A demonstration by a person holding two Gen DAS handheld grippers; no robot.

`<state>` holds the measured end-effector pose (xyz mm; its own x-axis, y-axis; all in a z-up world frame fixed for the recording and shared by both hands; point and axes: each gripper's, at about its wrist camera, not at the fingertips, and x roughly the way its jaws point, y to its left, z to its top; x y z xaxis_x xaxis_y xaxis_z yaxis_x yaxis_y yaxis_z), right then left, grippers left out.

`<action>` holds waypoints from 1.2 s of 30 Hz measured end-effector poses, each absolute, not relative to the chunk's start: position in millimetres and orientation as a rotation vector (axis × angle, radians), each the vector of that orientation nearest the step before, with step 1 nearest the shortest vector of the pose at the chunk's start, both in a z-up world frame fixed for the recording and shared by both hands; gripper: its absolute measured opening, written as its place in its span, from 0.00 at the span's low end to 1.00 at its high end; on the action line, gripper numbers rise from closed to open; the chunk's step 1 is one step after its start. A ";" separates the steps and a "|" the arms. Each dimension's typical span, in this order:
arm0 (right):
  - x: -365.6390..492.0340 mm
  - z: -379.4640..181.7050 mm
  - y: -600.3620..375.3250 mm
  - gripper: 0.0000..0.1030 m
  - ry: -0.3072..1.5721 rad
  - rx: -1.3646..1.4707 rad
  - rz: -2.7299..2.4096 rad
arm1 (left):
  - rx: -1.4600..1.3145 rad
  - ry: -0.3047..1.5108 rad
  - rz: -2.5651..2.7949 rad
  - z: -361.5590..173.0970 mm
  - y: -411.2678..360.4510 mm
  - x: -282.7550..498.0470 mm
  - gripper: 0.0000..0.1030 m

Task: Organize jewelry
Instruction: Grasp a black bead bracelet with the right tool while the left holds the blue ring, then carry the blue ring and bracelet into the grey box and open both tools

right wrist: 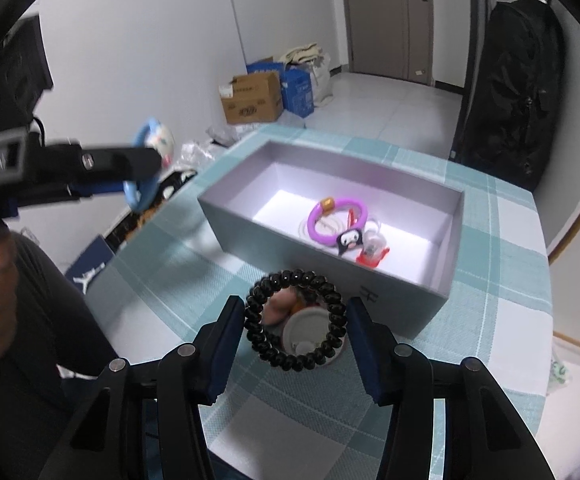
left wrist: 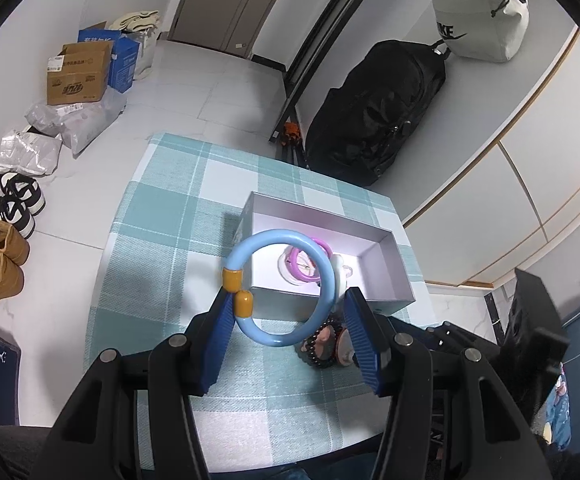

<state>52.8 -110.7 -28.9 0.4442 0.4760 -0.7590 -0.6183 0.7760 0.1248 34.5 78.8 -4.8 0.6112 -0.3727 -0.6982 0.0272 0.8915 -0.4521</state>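
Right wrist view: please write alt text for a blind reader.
The right tool grips a black beaded bracelet above a checked tablecloth, before an open grey box holding a purple bangle.

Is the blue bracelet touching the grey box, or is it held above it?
Apart. In the right wrist view the blue bracelet hangs in the left gripper, off to the side of the grey box, with open space between them.

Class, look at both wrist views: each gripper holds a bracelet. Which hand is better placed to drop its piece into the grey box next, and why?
Left, probably. The left gripper holds the blue bangle raised at the grey box edge. The right gripper clamps the black bead bracelet low, in front of the box wall.
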 end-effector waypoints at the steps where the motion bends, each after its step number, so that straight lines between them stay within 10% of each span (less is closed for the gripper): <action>1: 54.4 -24.8 -108.2 0.49 0.872 -0.168 0.684 | -0.417 0.887 -0.243 -4.1 76.8 35.2 0.48; 36: 148.9 -0.4 -147.5 0.50 0.878 0.188 0.700 | -0.333 1.008 -0.293 -23.2 23.6 116.6 0.48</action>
